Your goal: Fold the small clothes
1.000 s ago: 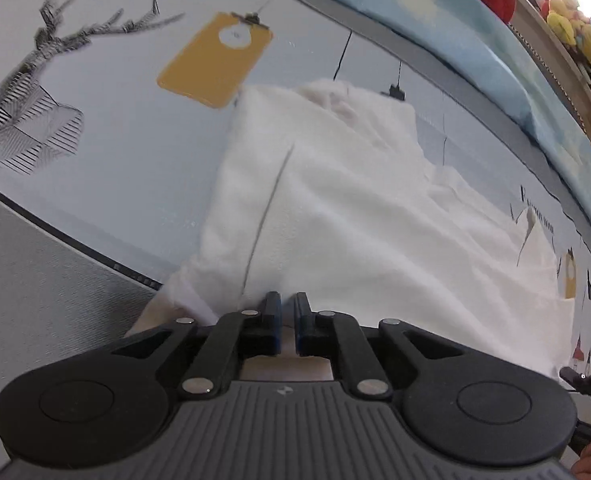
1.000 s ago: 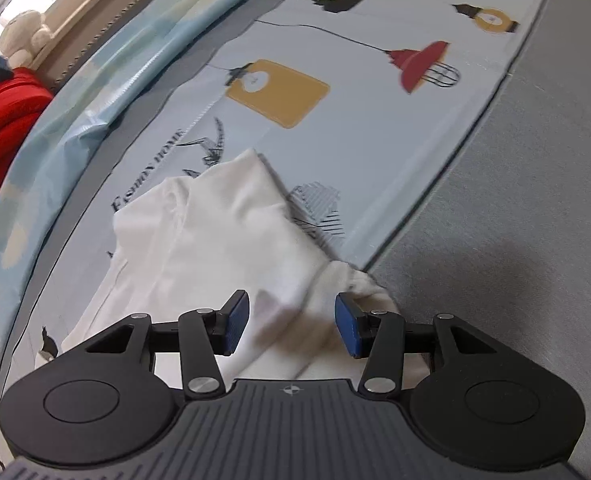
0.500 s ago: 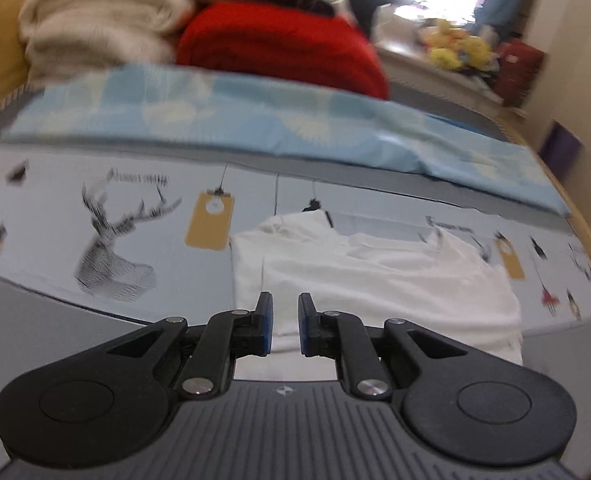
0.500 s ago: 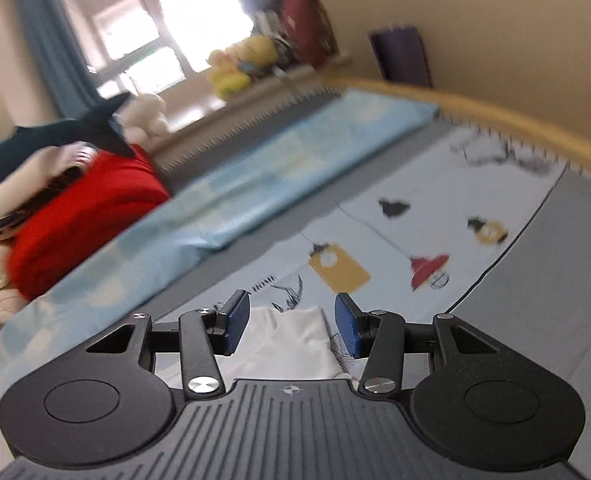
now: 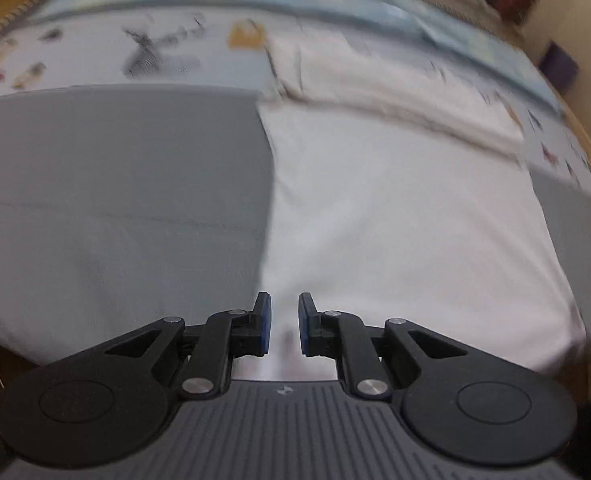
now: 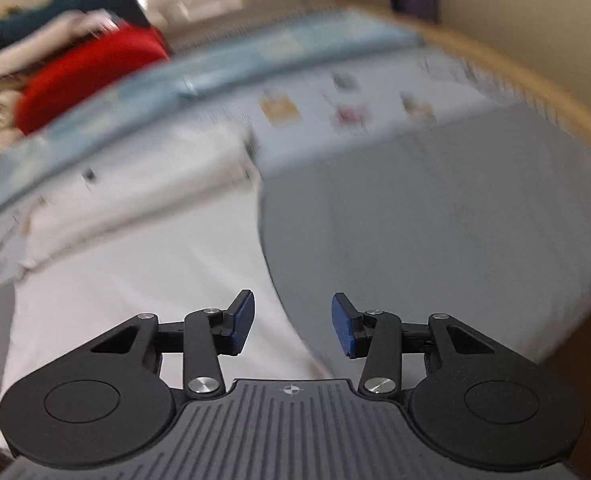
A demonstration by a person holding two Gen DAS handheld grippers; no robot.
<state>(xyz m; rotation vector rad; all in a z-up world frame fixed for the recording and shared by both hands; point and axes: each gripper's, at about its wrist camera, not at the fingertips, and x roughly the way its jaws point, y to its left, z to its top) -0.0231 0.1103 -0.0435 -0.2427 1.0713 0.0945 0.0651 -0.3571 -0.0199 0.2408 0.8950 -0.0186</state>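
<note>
Shirt (image 5: pixel 395 208) looks light, limp; take its near corners at six o'clock. Left gripper (image 5: pixel 284 322) narrowly apart, right gripper (image 6: pixel 292 322) wide apart, both empty.

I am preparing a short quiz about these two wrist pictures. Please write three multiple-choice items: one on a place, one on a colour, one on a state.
1. Place: where does the white garment lie?
A. On the grey sheet and the printed cloth behind it
B. On a wooden floor
C. In a basket

2. Colour: what colour is the bundle behind the light blue strip?
A. Green
B. Red
C. Black

3. State: how do the jaws of the right gripper stand?
A. Apart, with nothing clamped
B. Shut on the garment
C. Shut on a toy

Answers:
1 A, the white cloth spreads over the grey sheet and its far part reaches the printed cloth.
2 B, the bundle shows bright red in the right wrist view.
3 A, a clear gap separates the blue pads, which press on nothing.
</note>
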